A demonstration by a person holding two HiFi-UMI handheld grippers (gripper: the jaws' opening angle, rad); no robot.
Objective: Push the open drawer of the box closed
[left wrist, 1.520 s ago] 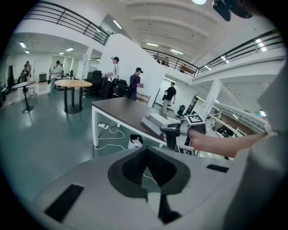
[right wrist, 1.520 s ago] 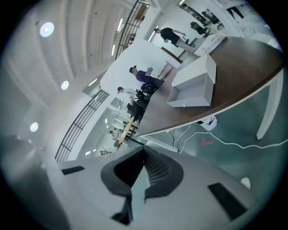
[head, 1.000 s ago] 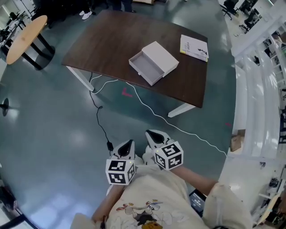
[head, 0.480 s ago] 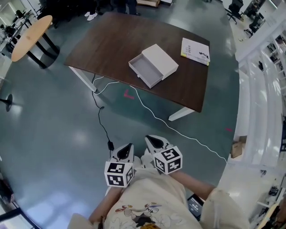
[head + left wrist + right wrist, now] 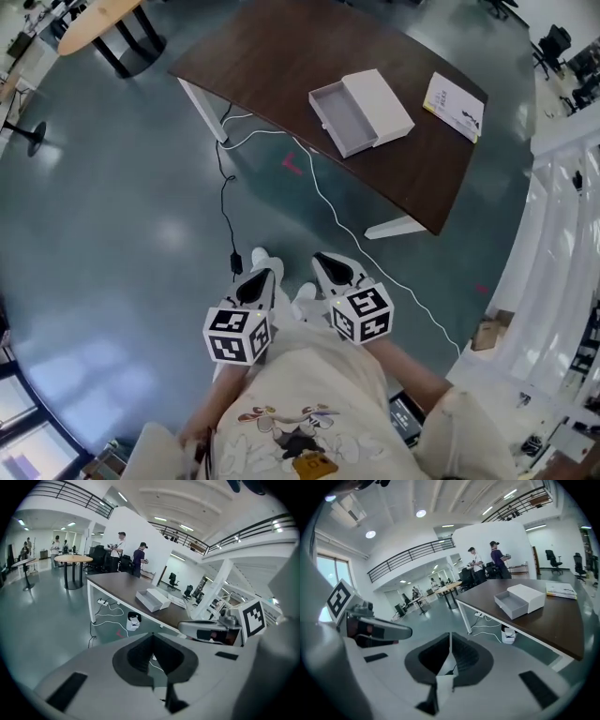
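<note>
Dark table [image 5: 272, 56] on teal floor [image 5: 122, 187] bears open-drawered box [image 5: 380, 103].

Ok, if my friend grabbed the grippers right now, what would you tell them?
Left gripper: jaws together, empty, held close to the body over the floor.
Right gripper: the same, right beside it.
The box sits on the dark table, well ahead of both grippers. Its drawer is pulled out. A booklet lies apart from the box.
Done: nothing yet.
Left: walk up to the table and push the drawer shut.
</note>
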